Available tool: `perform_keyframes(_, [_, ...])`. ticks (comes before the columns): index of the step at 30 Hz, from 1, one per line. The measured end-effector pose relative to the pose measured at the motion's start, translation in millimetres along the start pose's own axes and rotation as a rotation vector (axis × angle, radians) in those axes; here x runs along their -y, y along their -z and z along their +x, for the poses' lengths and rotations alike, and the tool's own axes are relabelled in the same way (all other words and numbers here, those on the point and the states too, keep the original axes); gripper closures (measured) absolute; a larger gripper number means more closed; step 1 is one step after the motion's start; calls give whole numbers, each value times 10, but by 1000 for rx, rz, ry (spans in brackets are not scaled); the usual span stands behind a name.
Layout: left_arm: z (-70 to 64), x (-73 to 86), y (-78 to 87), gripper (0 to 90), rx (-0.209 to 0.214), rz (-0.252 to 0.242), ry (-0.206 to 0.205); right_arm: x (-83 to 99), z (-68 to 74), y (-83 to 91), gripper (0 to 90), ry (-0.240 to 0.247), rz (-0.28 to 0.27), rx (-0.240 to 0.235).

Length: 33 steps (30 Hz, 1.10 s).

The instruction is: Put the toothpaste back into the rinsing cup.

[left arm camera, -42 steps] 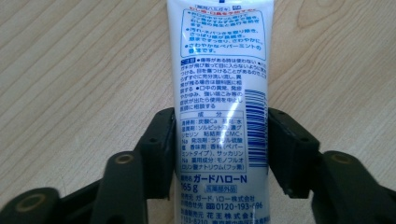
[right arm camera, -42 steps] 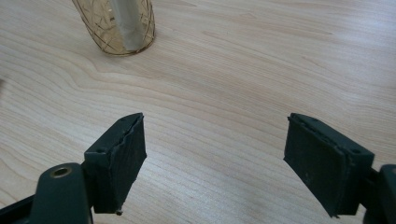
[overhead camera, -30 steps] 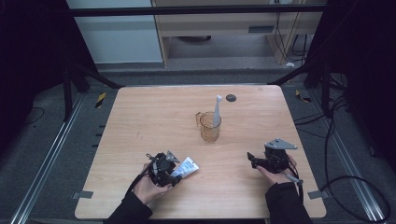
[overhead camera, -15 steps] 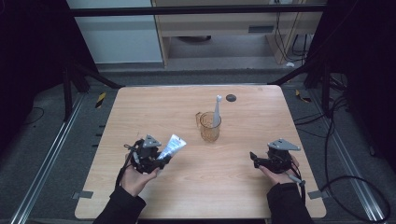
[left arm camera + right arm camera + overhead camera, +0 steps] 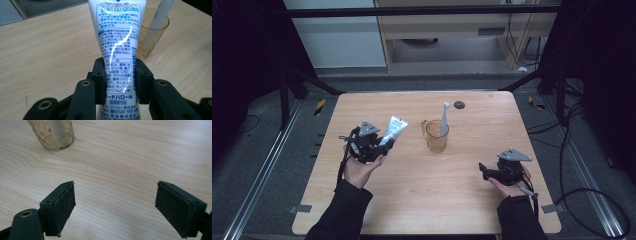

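Gripping a toothpaste tube (image 5: 117, 50) near its lower end, the left tongs (image 5: 371, 145) hold it raised over the tabletop's (image 5: 362, 210) left half, tilted toward the glass cup (image 5: 436, 136) near the middle, probably to drop it in beside the toothbrush (image 5: 444, 117). Near the right edge, the right tongs (image 5: 123, 207) wait spread wide and empty.

Left gripper (image 5: 379, 146) holds a white-and-blue plastic toothpaste tube (image 5: 393, 131) tilted, left of the amber glass cup (image 5: 436, 137) containing a white toothbrush (image 5: 444, 117). Right gripper (image 5: 484, 169) hovers over the pale wooden table (image 5: 432, 190).
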<state>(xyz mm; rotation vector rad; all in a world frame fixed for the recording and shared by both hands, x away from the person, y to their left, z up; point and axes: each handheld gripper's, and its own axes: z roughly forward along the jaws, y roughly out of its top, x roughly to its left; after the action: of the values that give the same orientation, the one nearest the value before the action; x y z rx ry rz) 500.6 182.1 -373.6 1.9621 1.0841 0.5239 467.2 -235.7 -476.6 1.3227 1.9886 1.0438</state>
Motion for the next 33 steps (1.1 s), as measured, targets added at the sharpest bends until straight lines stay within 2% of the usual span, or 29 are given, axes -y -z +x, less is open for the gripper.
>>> perform_keyframes(16, [-139,-456,-296,670,-2,-160,42,5,-2,-21,156,-1,3,-4])
perform_keyframes(25, [-180,-601,-418,672,-4,-225,63,9,0,-22,156,-4,2,-10])
perform_keyframes(33, [-227,-697,-614,673,7,-271,84,13,-9,-24,155,-5,-2,-12])
